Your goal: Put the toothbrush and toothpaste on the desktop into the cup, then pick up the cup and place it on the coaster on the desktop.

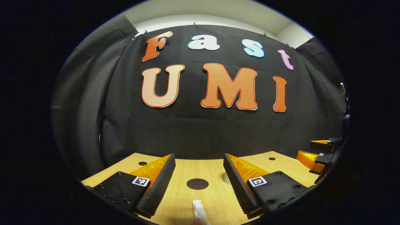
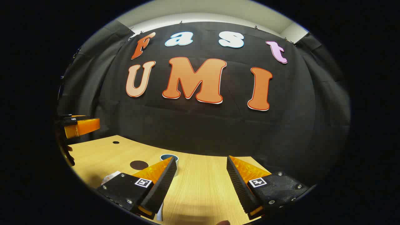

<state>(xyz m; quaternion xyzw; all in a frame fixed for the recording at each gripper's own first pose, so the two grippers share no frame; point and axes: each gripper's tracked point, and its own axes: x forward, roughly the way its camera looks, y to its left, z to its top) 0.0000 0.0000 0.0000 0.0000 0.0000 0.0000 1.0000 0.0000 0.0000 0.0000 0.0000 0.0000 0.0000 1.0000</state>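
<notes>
In the left gripper view my left gripper (image 1: 199, 157) stands open above the wooden desktop (image 1: 187, 168), nothing between its fingers. A white toothpaste tube (image 1: 198, 212) lies just below them, with the dark round coaster (image 1: 197, 183) right behind it. A bit of the white cup (image 1: 226, 178) peeks from behind the right finger. In the right gripper view my right gripper (image 2: 201, 159) is open too, over bare wood. The cup (image 2: 169, 157), blue inside, stands behind its left fingertip, the coaster (image 2: 139, 164) to its left. A white end, maybe the toothbrush (image 2: 160, 215), shows under the left finger.
Each view catches the other gripper at the side: the right one (image 1: 318, 153) at the desk's right edge, the left one (image 2: 79, 126) at the far left. Small round holes (image 1: 142, 163) mark the desktop's back corners. The black cloth wall closes the back.
</notes>
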